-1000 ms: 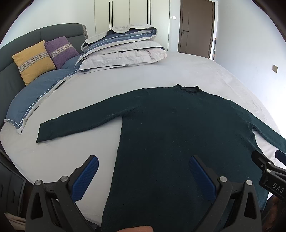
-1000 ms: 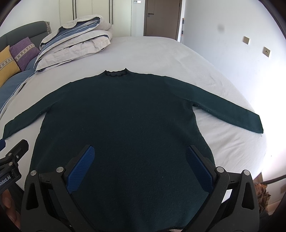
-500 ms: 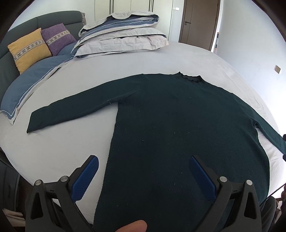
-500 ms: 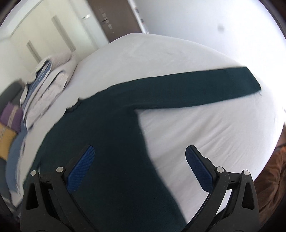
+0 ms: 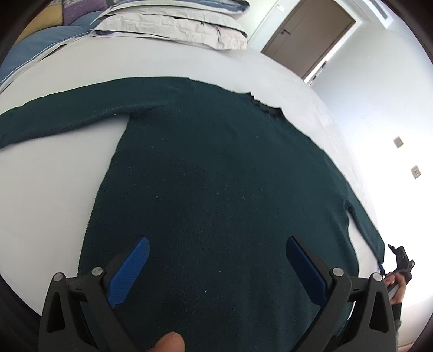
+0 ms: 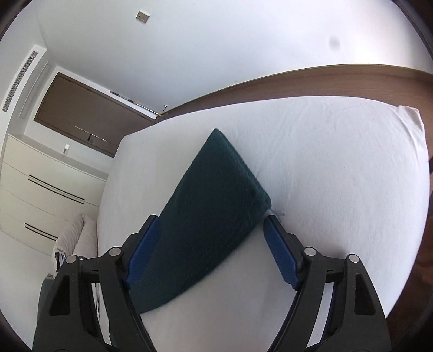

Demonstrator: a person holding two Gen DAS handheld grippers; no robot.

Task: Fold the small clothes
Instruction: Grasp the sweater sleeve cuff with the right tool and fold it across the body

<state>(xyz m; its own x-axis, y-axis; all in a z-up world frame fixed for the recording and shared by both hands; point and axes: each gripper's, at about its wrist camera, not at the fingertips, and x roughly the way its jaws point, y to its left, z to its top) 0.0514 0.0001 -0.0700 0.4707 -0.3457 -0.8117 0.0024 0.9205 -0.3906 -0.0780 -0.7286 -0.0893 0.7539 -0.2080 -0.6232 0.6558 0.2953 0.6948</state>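
A dark green long-sleeved sweater [image 5: 216, 176] lies flat on the white bed [image 5: 40, 189], sleeves spread, collar [image 5: 266, 107] at the far side. My left gripper [image 5: 216, 254] is open and empty above the sweater's lower body. My right gripper [image 6: 211, 230] is open, low over the bed, its jaws either side of the right sleeve's cuff end [image 6: 216, 195]; the right fingertip [image 6: 272, 224] sits at the cuff's corner. The right gripper also shows at the far right of the left wrist view [image 5: 403, 260], by the sleeve end.
Folded grey bedding [image 5: 173, 24] and blue pillows [image 5: 29, 46] lie at the head of the bed. A brown door [image 5: 305, 46] and white wardrobe drawers [image 6: 40, 189] stand beyond. The bed's edge [image 6: 422, 189] runs close to the right of the cuff.
My right gripper has swung right and dropped to the right sleeve's cuff, now straddling it. My left gripper has moved forward and lower over the sweater's body.
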